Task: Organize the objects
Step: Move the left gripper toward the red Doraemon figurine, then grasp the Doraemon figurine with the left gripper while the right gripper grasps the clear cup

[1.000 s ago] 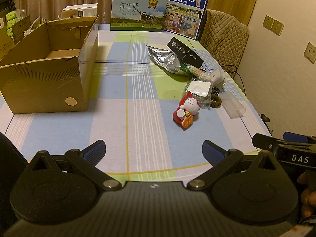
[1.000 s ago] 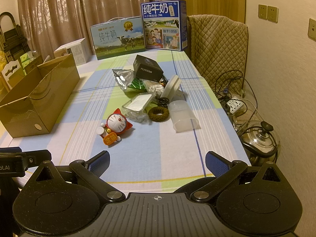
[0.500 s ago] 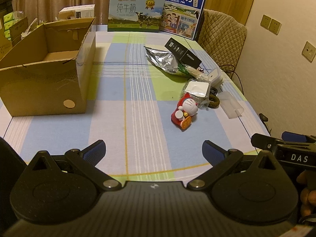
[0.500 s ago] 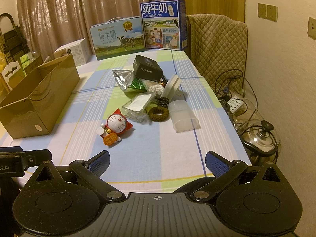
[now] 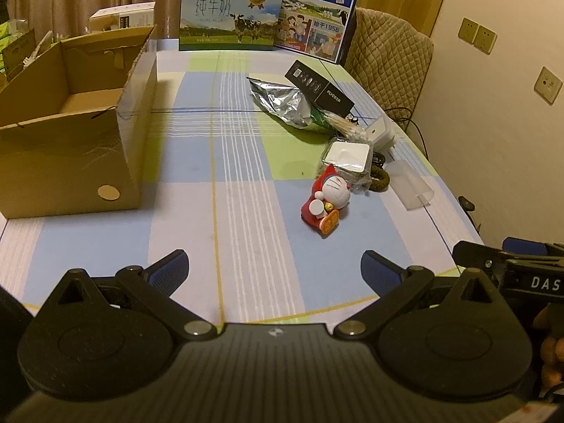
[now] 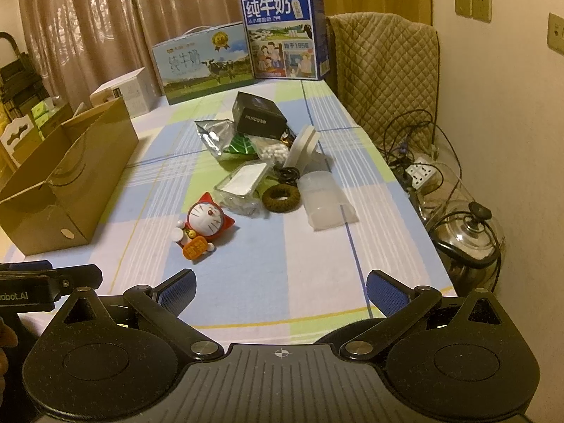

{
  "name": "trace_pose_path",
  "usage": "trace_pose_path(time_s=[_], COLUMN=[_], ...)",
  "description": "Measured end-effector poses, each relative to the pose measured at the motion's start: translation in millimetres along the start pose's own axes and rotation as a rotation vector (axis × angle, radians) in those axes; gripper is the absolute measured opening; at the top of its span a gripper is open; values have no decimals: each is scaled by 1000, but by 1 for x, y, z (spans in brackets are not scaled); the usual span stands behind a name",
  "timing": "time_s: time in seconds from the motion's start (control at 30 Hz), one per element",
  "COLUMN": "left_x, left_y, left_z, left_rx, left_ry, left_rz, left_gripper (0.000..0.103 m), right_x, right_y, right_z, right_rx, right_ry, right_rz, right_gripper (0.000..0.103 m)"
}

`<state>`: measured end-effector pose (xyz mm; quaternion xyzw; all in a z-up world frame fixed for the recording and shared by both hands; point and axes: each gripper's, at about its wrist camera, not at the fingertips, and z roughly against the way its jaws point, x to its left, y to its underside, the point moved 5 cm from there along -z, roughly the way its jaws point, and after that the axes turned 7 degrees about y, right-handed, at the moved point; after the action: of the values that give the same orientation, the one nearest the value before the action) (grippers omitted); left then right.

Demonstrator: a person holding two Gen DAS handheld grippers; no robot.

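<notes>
An open brown cardboard box stands on the left of the checked tablecloth. A red cat figurine lies mid-table. Behind it sit a clear plastic case, a brown ring, a frosted tub, a silver snack bag, a cotton swab bag and a black box. My left gripper and right gripper hover open and empty over the near table edge.
Two milk cartons and a white box stand at the far end. A quilted chair is at the far right. Cables, a power strip and a pot with a glass lid lie right of the table.
The left wrist view has shifted a little, so the objects sit slightly lower and further left. The right gripper has barely moved. Both stay open.
</notes>
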<state>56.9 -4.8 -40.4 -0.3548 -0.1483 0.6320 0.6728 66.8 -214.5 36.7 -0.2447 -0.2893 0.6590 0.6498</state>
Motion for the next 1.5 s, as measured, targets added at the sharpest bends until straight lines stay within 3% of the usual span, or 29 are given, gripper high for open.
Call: trace_pose_path(time_s=[0.43, 0.57, 0.8, 1.03, 1.37, 1.5], left_x=[-10, -19, -31, -38, -42, -42], left_y=[-20, -29, -40, -46, -50, -50], left_z=[-38, -57, -95, -124, -148, -151], left_rx=[24, 25, 54, 74, 105, 108], left_ry=[28, 41, 76, 117, 134, 140], left_rz=[-88, -154, -263, -297, -341, -349], left_gripper=[102, 102, 92, 83, 41, 38], right_x=[-23, -27, -35, -39, -35, -33], right_y=[-25, -33, -45, -55, -62, -65], right_z=[-22, -41, -77, -103, -137, -153], right_rx=[-11, 7, 36, 50, 83, 112], right_ry=[11, 21, 19, 23, 21, 40], right_rz=[-24, -1, 12, 39, 68, 88], right_gripper=[100, 90, 82, 79, 77, 68])
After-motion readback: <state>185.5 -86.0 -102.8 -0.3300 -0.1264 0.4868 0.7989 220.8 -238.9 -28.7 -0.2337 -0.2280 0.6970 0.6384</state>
